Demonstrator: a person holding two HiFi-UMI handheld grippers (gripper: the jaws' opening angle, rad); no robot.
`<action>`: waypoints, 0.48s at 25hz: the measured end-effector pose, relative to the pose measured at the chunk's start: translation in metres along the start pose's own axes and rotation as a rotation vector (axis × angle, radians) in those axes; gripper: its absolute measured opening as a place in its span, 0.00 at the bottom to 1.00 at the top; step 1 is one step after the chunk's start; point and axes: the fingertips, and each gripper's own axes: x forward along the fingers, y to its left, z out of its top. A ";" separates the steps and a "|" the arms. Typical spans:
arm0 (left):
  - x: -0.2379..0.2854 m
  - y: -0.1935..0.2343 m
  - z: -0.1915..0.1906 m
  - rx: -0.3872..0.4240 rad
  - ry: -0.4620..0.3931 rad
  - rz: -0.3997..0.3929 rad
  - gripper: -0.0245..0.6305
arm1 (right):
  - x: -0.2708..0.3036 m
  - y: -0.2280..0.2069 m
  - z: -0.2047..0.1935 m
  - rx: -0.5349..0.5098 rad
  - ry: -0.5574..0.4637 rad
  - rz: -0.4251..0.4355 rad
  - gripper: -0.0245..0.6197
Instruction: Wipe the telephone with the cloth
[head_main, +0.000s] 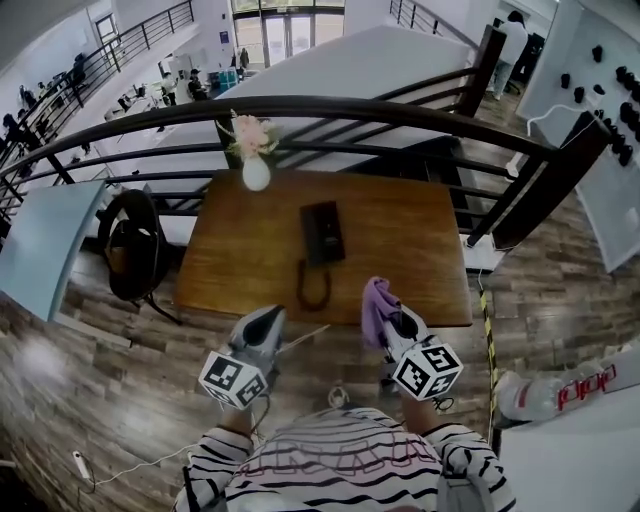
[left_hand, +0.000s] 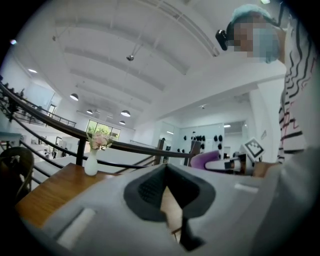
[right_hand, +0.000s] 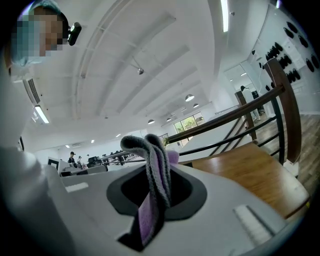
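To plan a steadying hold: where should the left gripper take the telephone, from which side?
Probably the telephone across its narrow width, the left gripper coming down from above. It lies flat on the table with both long sides free; avoid the near end, where the cord loops.

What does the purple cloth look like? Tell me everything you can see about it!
The cloth is purple and looks soft, with a grey side showing in the right gripper view. It is bunched and folded over, pinched in the shut right gripper, and a loop of it sticks up past the tips. It sits by the front edge of the wooden table, well apart from the telephone.
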 end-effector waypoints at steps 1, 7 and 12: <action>0.010 0.002 0.000 -0.002 0.000 0.005 0.04 | 0.005 -0.008 0.005 -0.001 0.002 0.004 0.12; 0.067 0.015 -0.006 -0.012 0.003 0.040 0.04 | 0.035 -0.054 0.022 -0.003 0.036 0.046 0.12; 0.082 0.044 -0.017 -0.039 0.024 0.061 0.04 | 0.074 -0.066 0.020 -0.008 0.068 0.059 0.12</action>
